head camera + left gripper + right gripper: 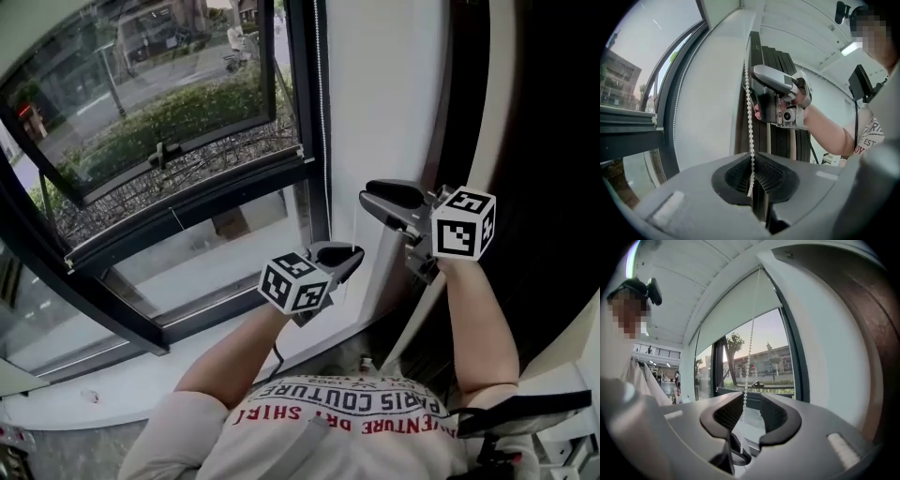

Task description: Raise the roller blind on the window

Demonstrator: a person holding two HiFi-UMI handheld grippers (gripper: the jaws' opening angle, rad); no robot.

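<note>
A white bead chain (322,112) hangs along the dark window frame's right edge. My left gripper (349,259) is low beside the frame, and in the left gripper view it (752,177) is shut on the bead chain (749,112), which runs straight up from the pads. My right gripper (377,198) is higher, to the right of the chain. In the right gripper view its jaws (751,413) stand open, and the chain (749,357) hangs loose between them, close to the left pad. The pale roller blind (736,310) covers the top of the window.
A white wall pillar (384,103) stands right of the window, with a dark brown panel (553,141) beyond it. The window sash (161,155) has a handle at its lower rail. A white sill (112,384) runs below. The person's shirt fills the bottom of the head view.
</note>
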